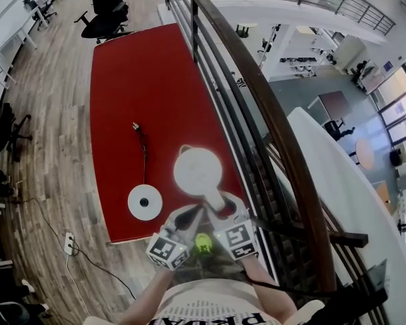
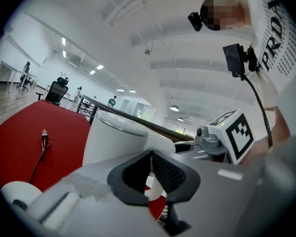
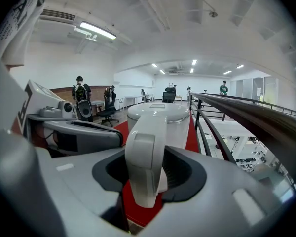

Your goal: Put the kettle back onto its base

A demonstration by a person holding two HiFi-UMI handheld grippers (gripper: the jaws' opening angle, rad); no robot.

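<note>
A white kettle (image 1: 197, 171) stands on the red table (image 1: 142, 73), just right of its round white base (image 1: 145, 202). The base's black cable (image 1: 143, 151) runs away across the table. My right gripper (image 3: 149, 168) has the kettle's handle (image 3: 144, 152) between its jaws. The right pad lies against it, while a dark gap shows on the left, so the jaws stand open. My left gripper (image 2: 151, 154) is shut and empty, close beside the kettle (image 2: 113, 137) on its left. The base (image 2: 17, 196) shows at that view's lower left. Both grippers sit side by side at the table's near edge.
A dark railing (image 1: 257, 93) runs along the table's right side, with a drop to a lower floor beyond it. A black office chair (image 1: 108, 9) stands past the far end. A power strip (image 1: 69, 242) lies on the wooden floor at the left.
</note>
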